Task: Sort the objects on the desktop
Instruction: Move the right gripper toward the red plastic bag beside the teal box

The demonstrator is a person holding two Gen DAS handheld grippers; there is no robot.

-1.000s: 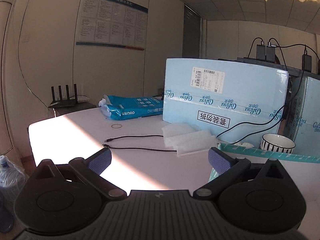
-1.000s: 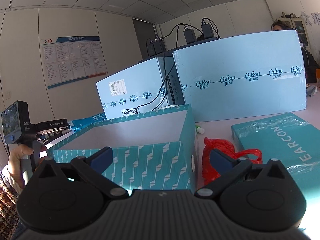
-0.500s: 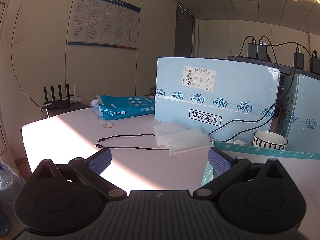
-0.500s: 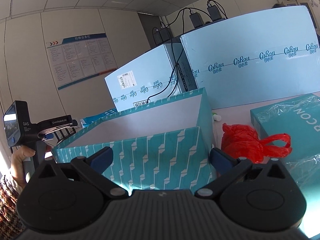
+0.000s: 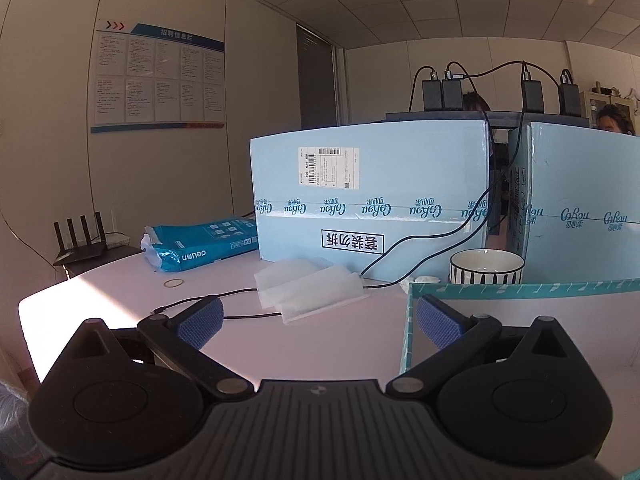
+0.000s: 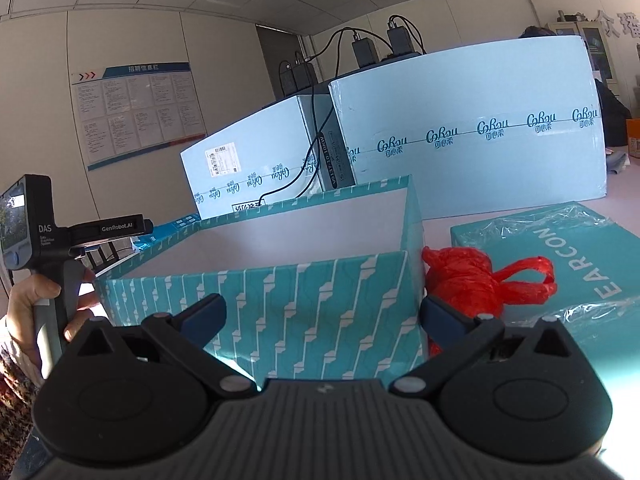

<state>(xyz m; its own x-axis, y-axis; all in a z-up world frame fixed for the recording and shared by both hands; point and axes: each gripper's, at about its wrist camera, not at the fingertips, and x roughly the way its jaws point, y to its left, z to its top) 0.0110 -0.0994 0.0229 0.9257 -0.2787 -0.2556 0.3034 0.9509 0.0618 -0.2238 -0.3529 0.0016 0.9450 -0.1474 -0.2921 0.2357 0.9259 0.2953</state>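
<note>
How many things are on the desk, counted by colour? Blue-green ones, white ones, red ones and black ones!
Teal or blue: 5: open patterned box, flat wrapped box, two big pale-blue cartons, paper pack
White: 2: foam wrap, striped bowl
Red: 1: plastic bag
Black: 1: cable
Total: 9

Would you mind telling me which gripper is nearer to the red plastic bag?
The right gripper. The red plastic bag lies just beyond its right finger, beside the teal box. The left gripper is past the box's far side.
</note>
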